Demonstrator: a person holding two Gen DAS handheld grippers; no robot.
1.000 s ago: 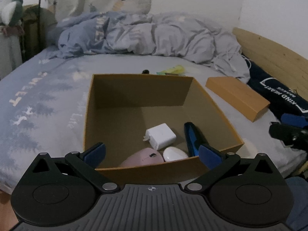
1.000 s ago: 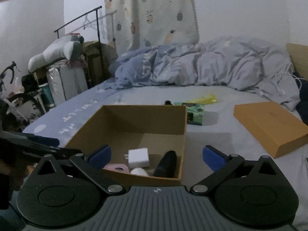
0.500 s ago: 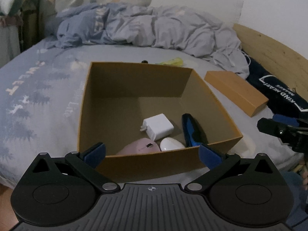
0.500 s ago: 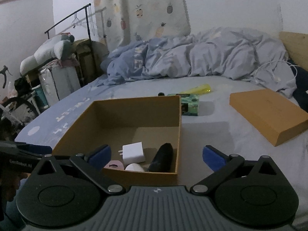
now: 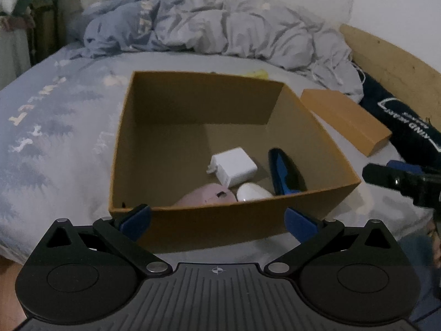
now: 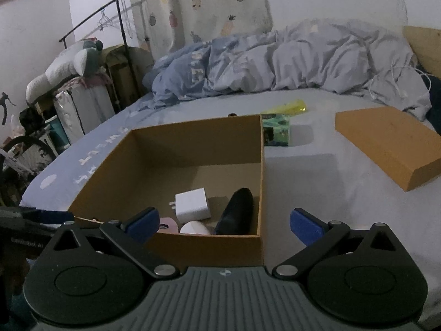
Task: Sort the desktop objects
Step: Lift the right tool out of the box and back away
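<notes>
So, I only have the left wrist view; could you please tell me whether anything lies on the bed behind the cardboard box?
Observer: Yes, a small green carton stands on the bed just beyond the far right corner of the cardboard box.
Operator: Thank you. Is the yellow item touching it?
Observer: It lies just behind the green carton; I cannot tell whether they touch.
Operator: And is the right gripper holding anything?
Observer: No, it is empty, its jaws wide open, facing the cardboard box.
</notes>
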